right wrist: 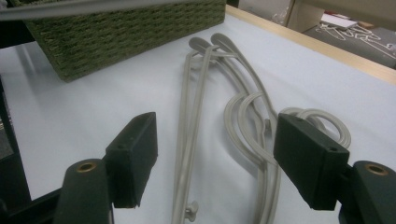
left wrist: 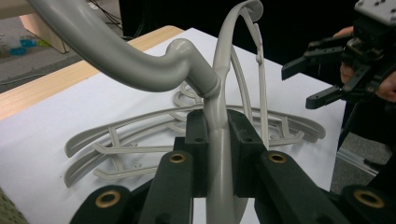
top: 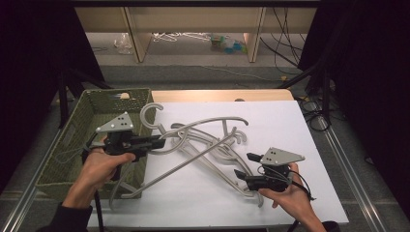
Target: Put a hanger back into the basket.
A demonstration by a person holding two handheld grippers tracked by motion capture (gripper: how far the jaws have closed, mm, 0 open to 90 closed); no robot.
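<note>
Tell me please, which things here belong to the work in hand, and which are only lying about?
In the job:
- grey hanger clamped in the left gripper
- hangers on the white sheet
- green woven basket
- right gripper, fingers apart, nothing between them

Lying about:
- clutter on the floor beyond the table
- cables

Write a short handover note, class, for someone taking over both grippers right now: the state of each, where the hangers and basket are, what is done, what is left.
Left gripper: jaws shut on a grey hanger, gripped just below its hook and lifted beside the green basket.
Right gripper: jaws open, nothing between them, above the hangers on the sheet.
Done: one hanger picked up.
Left: likely put it in the basket, then the rest lying on the white sheet.
</note>
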